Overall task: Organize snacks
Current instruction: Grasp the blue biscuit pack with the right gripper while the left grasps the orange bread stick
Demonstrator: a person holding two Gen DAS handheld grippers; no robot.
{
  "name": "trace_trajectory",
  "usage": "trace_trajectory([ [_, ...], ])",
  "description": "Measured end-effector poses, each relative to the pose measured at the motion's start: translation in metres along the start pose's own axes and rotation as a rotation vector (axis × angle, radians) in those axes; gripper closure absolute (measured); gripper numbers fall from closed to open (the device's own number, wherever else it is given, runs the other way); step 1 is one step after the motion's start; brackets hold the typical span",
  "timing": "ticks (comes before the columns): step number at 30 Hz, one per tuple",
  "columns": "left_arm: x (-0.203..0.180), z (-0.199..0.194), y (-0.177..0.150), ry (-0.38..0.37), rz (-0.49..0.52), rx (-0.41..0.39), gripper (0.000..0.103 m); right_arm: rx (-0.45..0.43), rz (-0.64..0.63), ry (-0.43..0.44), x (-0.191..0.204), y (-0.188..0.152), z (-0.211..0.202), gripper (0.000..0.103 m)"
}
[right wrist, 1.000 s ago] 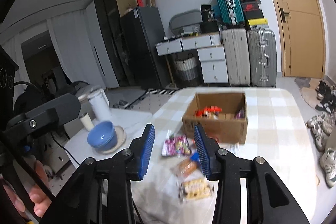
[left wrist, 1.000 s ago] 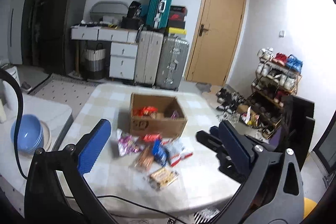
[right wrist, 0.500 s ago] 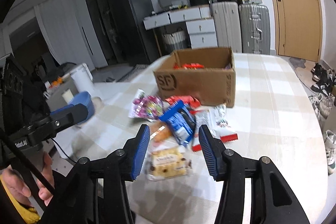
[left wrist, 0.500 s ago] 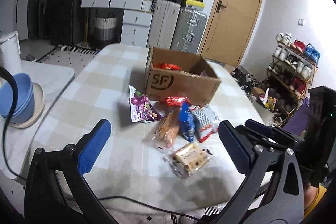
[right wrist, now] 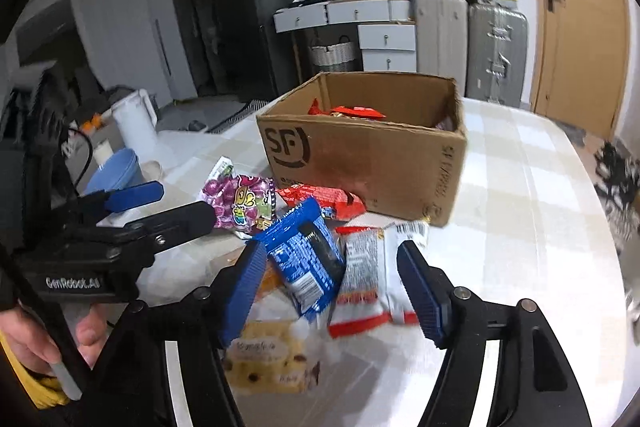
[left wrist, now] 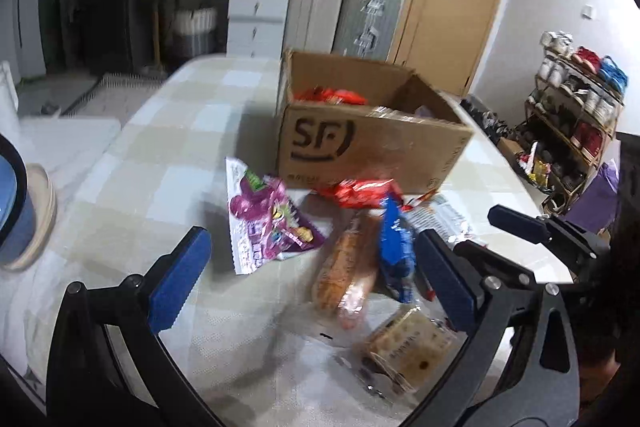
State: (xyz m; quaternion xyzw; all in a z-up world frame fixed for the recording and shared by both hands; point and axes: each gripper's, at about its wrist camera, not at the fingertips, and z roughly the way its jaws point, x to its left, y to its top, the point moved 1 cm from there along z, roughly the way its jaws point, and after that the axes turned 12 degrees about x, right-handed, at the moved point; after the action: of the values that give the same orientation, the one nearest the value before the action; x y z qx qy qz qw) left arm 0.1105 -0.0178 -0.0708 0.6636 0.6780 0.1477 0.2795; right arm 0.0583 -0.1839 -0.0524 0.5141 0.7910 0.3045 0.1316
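Both tongs — left [left wrist: 312, 279], right [right wrist: 332, 291] — gape; six packets [right wrist: 302, 261], one box [right wrist: 360, 155].

Both grippers lowered and moved in toward the snacks since a second ago: left gripper [left wrist: 308, 277] now over the purple bag [left wrist: 264, 223], right gripper [right wrist: 332, 289] astride the blue packet [right wrist: 304, 259], spread wider.
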Motion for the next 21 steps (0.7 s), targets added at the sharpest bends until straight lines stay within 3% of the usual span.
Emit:
trace_trajectory([
  [7,0.010,0.023,0.006,-0.030,-0.028,0.054,0.001,0.041,-0.033,0.046,0.004,0.004,0.031,0.032],
  [13,0.005,0.015,0.003,-0.054,-0.037,0.061,0.001,0.060,-0.064,0.057,0.012,0.004,0.044,0.032],
  [21,0.018,0.016,0.005,-0.085,-0.160,0.089,0.001,0.081,-0.064,0.098,0.022,0.015,0.061,0.032],
])
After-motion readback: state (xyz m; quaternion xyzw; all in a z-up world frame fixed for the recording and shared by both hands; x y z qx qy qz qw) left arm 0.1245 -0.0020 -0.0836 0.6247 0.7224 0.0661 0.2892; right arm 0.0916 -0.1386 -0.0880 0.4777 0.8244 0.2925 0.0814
